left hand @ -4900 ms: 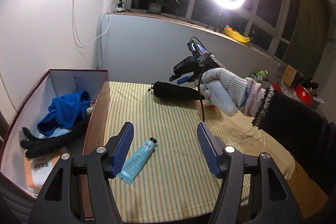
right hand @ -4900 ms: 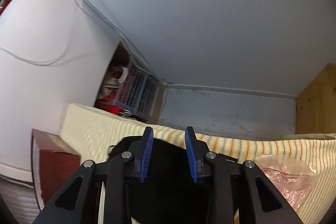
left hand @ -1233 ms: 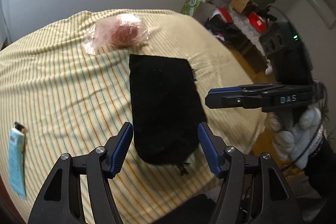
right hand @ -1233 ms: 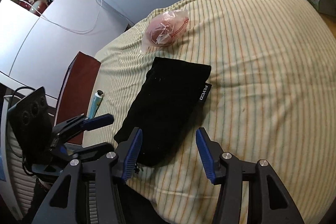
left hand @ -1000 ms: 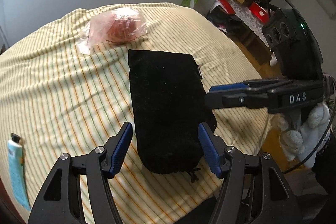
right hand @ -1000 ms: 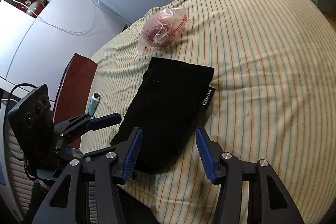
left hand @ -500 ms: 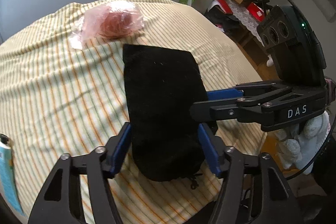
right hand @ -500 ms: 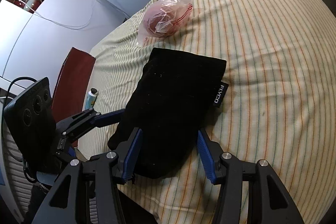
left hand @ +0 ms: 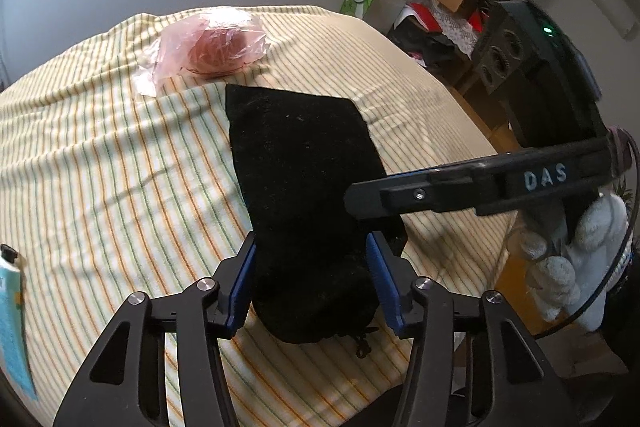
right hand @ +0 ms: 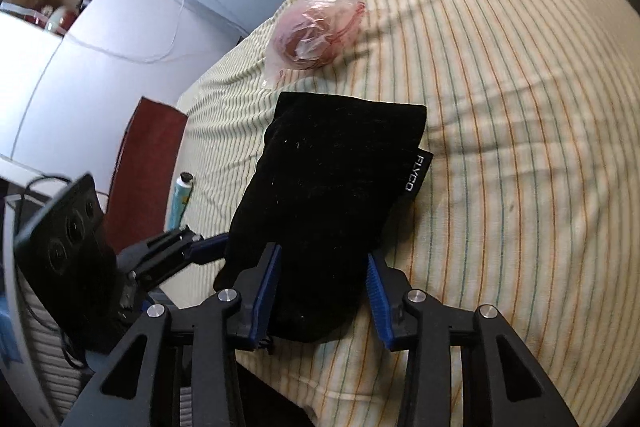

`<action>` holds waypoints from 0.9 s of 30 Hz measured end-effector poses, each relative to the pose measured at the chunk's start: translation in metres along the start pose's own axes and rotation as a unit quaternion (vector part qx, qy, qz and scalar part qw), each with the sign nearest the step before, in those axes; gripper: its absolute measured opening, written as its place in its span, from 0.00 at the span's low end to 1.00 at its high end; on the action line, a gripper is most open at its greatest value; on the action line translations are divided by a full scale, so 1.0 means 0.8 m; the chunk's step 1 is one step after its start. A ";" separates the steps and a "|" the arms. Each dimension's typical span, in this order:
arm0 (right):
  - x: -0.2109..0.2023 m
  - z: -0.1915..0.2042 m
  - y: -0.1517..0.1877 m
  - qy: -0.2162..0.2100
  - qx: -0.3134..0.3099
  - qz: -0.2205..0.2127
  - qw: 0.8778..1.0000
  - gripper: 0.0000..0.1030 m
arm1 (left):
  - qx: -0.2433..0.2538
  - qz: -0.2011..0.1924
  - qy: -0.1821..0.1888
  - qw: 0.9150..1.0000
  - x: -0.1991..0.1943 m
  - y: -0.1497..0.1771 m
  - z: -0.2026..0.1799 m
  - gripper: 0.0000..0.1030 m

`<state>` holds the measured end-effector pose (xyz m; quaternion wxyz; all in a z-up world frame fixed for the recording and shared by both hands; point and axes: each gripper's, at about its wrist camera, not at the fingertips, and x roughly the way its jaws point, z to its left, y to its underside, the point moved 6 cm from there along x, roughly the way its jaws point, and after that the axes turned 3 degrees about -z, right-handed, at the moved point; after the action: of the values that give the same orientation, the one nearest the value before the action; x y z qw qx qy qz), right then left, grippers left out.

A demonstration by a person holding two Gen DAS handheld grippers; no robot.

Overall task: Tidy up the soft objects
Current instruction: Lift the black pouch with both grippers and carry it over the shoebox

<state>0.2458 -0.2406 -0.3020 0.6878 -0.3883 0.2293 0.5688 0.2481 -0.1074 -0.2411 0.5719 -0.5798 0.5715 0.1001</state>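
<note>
On the striped yellow cloth covering the table (left hand: 100, 155), a long black velvet drawstring pouch (left hand: 304, 187) lies flat, and both grippers crowd its near end. Its long axis runs away from the cameras toward the pink plastic bag with something red inside (left hand: 210, 47), closed bottom far, gathered drawstring mouth near, by the table edge. The left gripper (left hand: 310, 281) straddles that near end from behind, jaws just closing, blue pads right at the pouch's sides; whether they press yet is hard to call. The right gripper (right hand: 322, 287) comes in from the pouch's right flank, also closing, its left pad touching the fabric, its right pad apparently still off it. Both sit equally near; the judgement is a two-handed pinch at the mouth end. Off left wait a pale blue tube (right hand: 182, 197) and a dark red box (right hand: 148, 163).
</note>
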 end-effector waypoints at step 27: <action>-0.036 0.169 -0.025 -0.030 -0.113 -0.040 0.992 0.26 | -0.036 -0.131 -0.055 0.989 -0.177 0.001 0.047 0.47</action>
<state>0.2404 -0.1520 -0.1945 0.6683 -0.4550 0.1270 0.5747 0.2212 -0.0002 -0.1447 0.5894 -0.6635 0.4544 0.0771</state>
